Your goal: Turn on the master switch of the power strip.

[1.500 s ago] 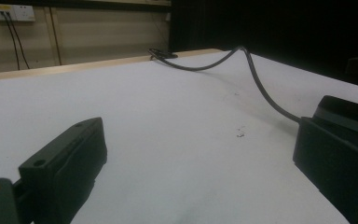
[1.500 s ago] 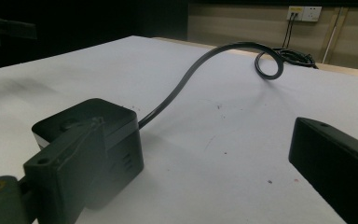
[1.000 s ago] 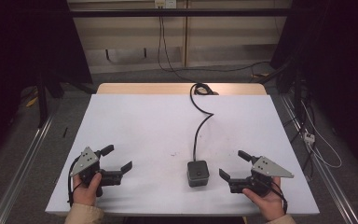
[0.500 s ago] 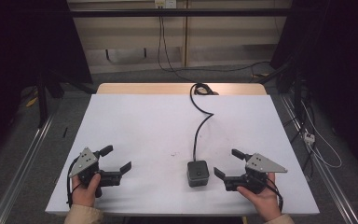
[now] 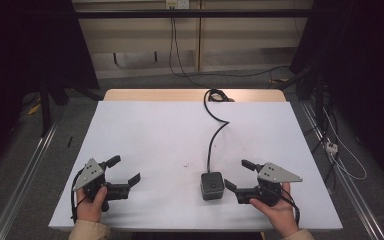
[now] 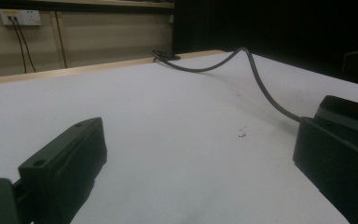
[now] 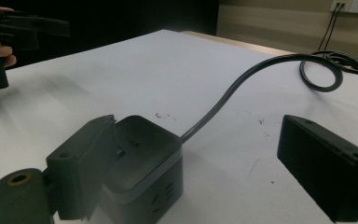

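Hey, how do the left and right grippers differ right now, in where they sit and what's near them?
The right gripper sits beside the power cube, one jaw close against it; the left gripper has bare table between its jaws. The right hand is farther in than the left hand. Both grippers are open.

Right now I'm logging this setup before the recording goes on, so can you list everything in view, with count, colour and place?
Table: one, white top with a wooden far edge, centre of the high view.
Power cube: one, dark grey, near edge of the table, just left of the right gripper.
Cable: one, black, runs from the cube to a coil at the table's far edge.
Wall sockets: white, on the far wall, with cords hanging down.
Left gripper: one, black with a grey plate, open, near-left of the table, held in a hand.
Right gripper: one, black with a grey plate, open, beside the cube, held in a hand.
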`<state>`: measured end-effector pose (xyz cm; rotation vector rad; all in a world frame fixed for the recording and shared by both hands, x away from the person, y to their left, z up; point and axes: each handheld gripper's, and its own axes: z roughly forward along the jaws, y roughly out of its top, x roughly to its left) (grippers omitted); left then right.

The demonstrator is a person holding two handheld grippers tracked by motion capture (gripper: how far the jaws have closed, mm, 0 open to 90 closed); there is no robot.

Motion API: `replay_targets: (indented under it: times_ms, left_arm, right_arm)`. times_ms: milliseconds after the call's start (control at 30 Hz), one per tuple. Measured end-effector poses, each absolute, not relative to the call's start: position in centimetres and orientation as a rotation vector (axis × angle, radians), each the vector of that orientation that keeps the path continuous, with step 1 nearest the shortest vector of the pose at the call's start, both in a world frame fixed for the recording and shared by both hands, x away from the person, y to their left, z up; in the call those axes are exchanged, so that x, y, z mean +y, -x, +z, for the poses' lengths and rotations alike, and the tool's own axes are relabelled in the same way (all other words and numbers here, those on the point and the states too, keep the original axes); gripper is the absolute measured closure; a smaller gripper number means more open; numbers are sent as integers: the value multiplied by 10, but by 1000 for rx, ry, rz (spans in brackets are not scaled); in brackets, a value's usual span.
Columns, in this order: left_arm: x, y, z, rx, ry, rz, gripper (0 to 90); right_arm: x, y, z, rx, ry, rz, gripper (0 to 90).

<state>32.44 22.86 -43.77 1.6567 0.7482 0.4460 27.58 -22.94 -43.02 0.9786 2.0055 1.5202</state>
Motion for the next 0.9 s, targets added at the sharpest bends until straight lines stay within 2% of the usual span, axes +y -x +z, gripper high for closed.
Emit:
replay_targets:
  times_ms: [333, 433, 900]
  left_arm:
    - [232, -325, -439, 754, -1654, 451, 23]
    - [231, -325, -439, 761, -1647, 449, 23]
    - [231, -324, -439, 754, -1656, 453, 23]
  right_arm:
    - [-223, -281, -430, 2049, -984, 1535, 150]
    - [-223, -281, -429, 2072, -988, 1546, 213]
    - [-219, -283, -427, 2119, -997, 1573, 309]
